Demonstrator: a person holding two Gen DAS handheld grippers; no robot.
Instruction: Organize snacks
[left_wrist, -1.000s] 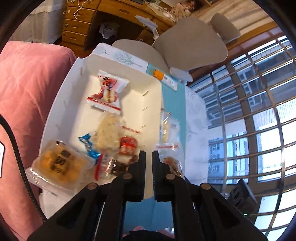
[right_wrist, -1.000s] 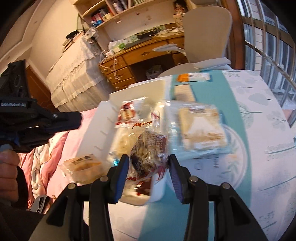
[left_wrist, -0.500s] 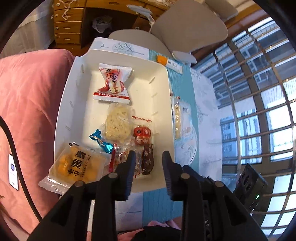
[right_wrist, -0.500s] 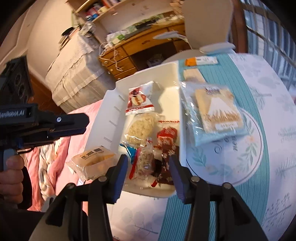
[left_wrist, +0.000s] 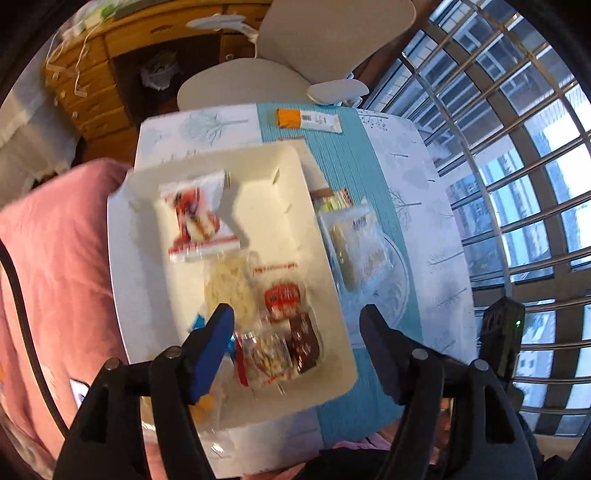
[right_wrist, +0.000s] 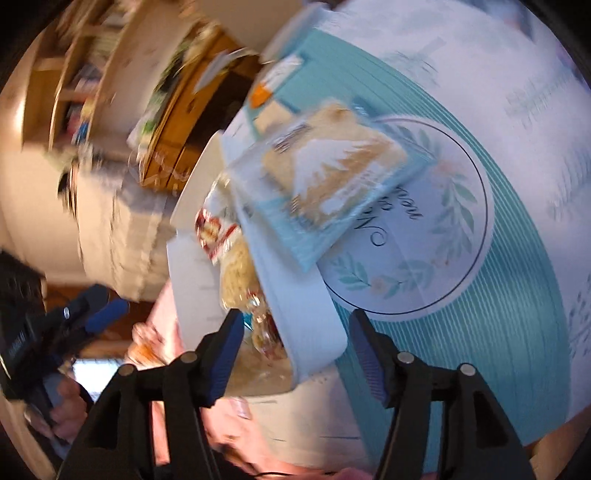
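A white tray (left_wrist: 280, 177) on the table holds several snack packets: a red and white one (left_wrist: 195, 218), a pale noodle cake (left_wrist: 229, 284), a small red one (left_wrist: 282, 297), and a nut bar and dark bar (left_wrist: 280, 354) at its near end. My left gripper (left_wrist: 297, 328) is open and empty above the tray's near end. My right gripper (right_wrist: 295, 332) is open and empty over the tray's near corner (right_wrist: 306, 325). A clear packet of pale cake (right_wrist: 332, 173) lies on the table against the tray's right wall; it also shows in the left wrist view (left_wrist: 354, 243).
An orange and white bar (left_wrist: 308, 120) lies on the teal runner (left_wrist: 354, 166) at the table's far edge. A grey chair (left_wrist: 295, 48) stands behind it. A pink quilt (left_wrist: 55, 240) lies left of the tray. A barred window (left_wrist: 517, 147) is on the right.
Both grippers have opened wide. The right one dropped its nut bar packet in the tray, then swung and tilted to the right. The left one has moved forward over the tray.
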